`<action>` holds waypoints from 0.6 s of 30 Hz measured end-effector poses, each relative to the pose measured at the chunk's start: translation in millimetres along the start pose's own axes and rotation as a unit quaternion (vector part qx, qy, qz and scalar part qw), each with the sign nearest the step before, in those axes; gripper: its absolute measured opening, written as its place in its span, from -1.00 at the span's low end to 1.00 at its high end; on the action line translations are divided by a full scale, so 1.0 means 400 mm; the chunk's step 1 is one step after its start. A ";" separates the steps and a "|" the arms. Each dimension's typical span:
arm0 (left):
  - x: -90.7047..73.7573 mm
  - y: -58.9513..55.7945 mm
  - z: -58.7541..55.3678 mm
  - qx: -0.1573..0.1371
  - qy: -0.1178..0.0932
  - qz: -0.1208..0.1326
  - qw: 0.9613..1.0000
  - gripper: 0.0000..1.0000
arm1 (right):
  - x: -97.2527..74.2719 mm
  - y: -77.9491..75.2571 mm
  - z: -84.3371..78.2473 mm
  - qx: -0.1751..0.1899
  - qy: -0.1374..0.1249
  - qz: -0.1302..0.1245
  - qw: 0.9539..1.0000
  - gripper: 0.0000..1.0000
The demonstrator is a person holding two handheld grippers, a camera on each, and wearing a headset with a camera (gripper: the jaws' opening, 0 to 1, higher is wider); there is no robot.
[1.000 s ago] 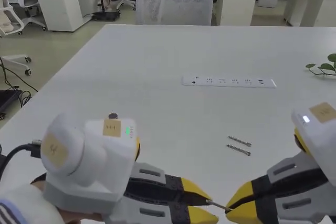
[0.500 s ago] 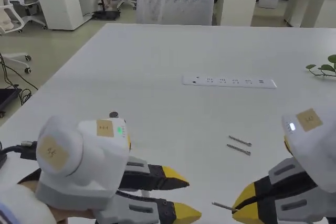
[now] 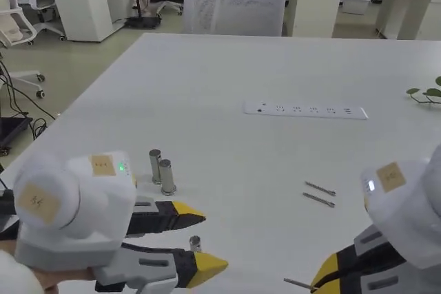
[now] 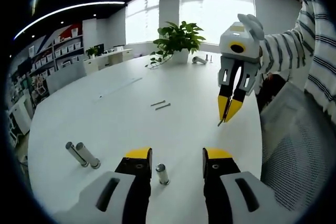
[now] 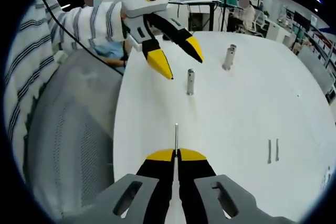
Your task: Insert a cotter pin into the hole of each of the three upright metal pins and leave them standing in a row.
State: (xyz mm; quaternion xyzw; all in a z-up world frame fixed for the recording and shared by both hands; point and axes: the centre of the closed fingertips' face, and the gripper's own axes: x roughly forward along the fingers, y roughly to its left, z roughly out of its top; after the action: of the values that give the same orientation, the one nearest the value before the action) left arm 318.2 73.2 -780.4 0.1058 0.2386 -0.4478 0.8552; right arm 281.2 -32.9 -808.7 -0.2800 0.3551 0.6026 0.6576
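Observation:
My left gripper (image 3: 207,242) is open at the lower left, its yellow jaws on either side of an upright metal pin (image 3: 195,242) without touching it. That same pin (image 4: 161,173) stands just ahead of the left gripper (image 4: 177,156). Two more upright pins (image 3: 160,171) stand together behind it. My right gripper (image 5: 176,154) is shut on a thin cotter pin (image 5: 176,135), which points toward the near upright pin (image 5: 190,81). Two spare cotter pins (image 3: 318,194) lie side by side on the table.
A white power strip (image 3: 306,111) lies across the middle of the white table (image 3: 227,80). A potted plant (image 3: 427,93) pokes in at the right edge. A grey chair (image 3: 234,12) stands behind the far edge.
My left gripper has opened and let go of the metal pin, which now stands alone, and has drawn back to the left. The right gripper has pulled back slightly, still holding its cotter pin.

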 end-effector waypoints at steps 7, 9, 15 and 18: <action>0.000 0.012 -0.041 -0.008 0.015 0.005 1.000 -0.26 | 0.016 -0.004 0.001 0.002 0.004 -0.003 1.000 -0.95; 0.003 0.019 -0.065 -0.003 0.037 0.012 0.999 -0.26 | 0.020 -0.006 0.002 0.003 0.003 -0.006 1.000 -0.95; 0.014 0.043 -0.093 -0.018 0.043 0.029 0.998 -0.30 | 0.031 -0.011 0.002 0.008 0.007 -0.009 1.000 -0.95; 0.023 0.046 -0.103 -0.020 0.046 0.028 0.998 -0.36 | 0.036 -0.015 0.004 0.013 0.009 -0.013 1.000 -0.95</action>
State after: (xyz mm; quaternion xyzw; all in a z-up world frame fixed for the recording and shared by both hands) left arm 324.8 93.7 -821.1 0.1155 0.2832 -0.4139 0.8574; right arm 287.8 -23.8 -819.6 -0.2819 0.3649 0.5865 0.6658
